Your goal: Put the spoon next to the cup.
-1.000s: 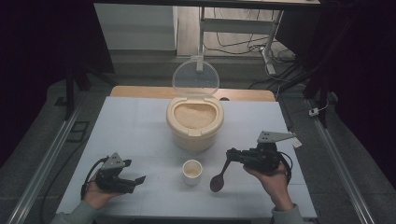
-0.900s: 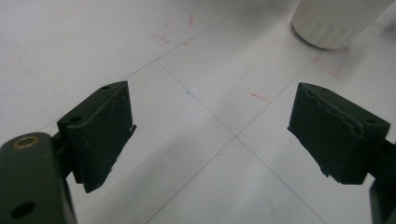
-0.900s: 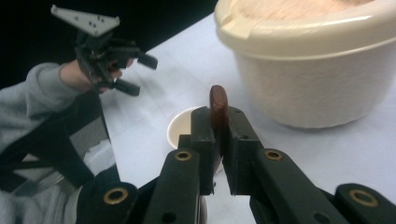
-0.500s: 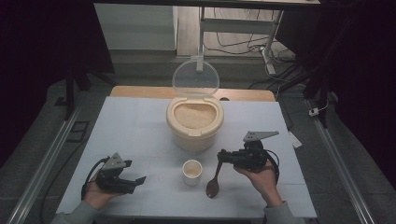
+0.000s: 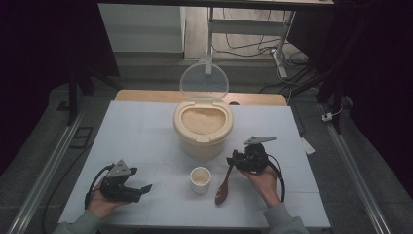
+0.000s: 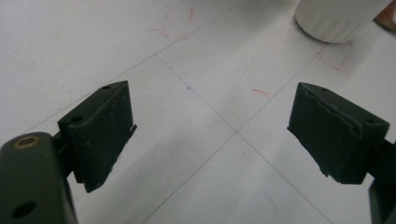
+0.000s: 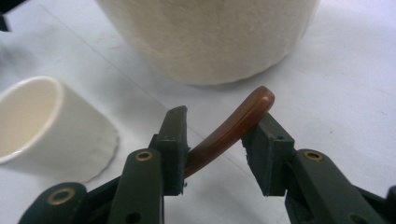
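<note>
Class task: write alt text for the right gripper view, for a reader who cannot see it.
The right gripper has just been opening; its two black jaws stand apart around the curved brown handle of a wooden spoon that lies between them. A small white cup stands at left and a large cream container behind, on the white table.

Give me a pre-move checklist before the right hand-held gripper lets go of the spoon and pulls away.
1. Spoon down on the table: ok, bowl end rests beside the cup.
2. Right hand-held gripper released: cannot tell; its jaws have just been opening, yet the handle lies slanted across the gap, possibly touching both pads.
3. Cup upright, apart from spoon: ok.
4. Rice container lid open: ok.
5. Left hand-held gripper out of the way: ok, open with nothing between its jaws, over bare table.
</note>
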